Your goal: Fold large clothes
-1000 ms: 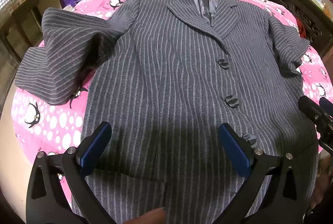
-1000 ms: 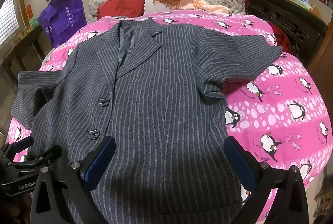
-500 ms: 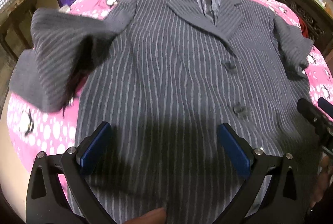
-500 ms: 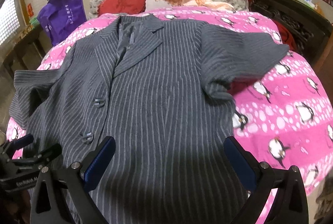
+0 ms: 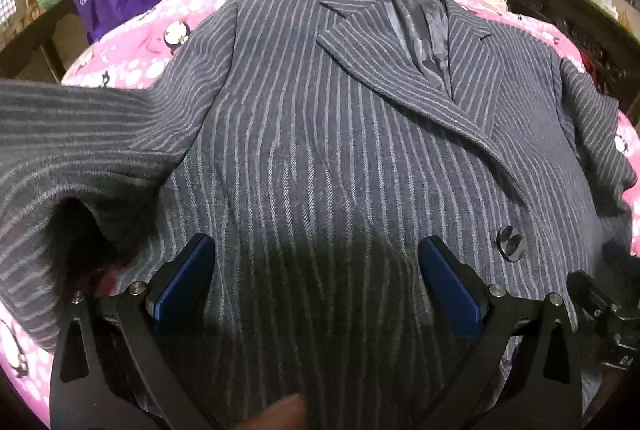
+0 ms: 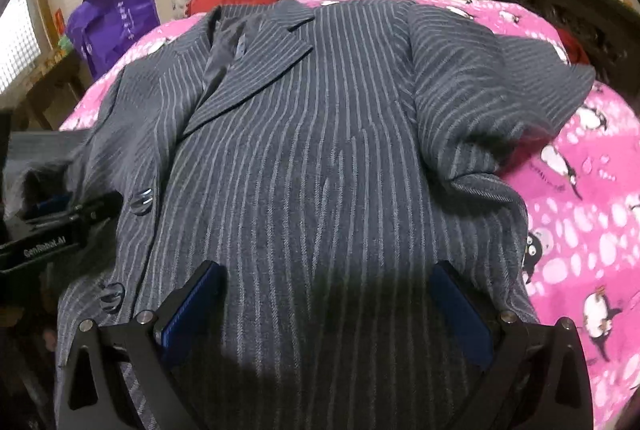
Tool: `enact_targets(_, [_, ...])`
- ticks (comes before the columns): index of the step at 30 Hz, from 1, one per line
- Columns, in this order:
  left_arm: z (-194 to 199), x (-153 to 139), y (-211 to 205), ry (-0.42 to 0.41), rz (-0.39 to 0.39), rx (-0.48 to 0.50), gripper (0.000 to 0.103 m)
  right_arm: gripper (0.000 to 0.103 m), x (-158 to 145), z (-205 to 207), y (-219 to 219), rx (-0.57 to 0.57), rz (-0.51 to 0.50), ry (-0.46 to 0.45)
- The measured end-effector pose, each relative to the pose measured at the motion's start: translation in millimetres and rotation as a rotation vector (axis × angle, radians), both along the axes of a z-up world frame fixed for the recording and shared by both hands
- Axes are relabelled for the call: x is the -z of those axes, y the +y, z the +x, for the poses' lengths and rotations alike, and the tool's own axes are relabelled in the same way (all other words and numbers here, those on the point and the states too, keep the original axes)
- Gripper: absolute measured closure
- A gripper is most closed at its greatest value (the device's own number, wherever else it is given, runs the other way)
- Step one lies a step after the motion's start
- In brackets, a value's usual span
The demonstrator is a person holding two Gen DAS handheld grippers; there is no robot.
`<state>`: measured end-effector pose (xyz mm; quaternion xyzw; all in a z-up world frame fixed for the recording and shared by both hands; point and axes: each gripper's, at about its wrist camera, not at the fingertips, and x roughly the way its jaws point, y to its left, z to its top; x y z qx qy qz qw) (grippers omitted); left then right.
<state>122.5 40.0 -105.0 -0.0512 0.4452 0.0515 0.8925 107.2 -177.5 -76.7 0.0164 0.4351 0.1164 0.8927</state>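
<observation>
The striped jacket (image 5: 328,134) lies front-up on the pink bed (image 6: 592,230), collar away from both claws. The left claw (image 5: 316,282) and right claw (image 6: 326,306) hover wide, empty, side by side above its lower half.

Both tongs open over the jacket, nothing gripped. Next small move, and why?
Probably shift the left tongs sideways toward the left sleeve and grip it. The striped jacket lies front-up on the pink bedspread, buttoned, both sleeves splayed outward. The right tongs also hang open, holding nothing.
</observation>
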Motion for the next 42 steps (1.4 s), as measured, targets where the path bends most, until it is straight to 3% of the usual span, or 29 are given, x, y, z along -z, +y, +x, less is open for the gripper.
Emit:
enact_targets(4, [0.2, -0.6, 3.3, -0.002, -0.031, 0.0, 0.0, 0.0, 2.4, 0.4, 1.6, 0.002, 0.006, -0.007])
enact_targets(42, [-1.3, -0.6, 3.3, -0.002, -0.032, 0.0, 0.0, 0.0, 4.6, -6.3, -1.9, 0.005, 0.022, -0.026])
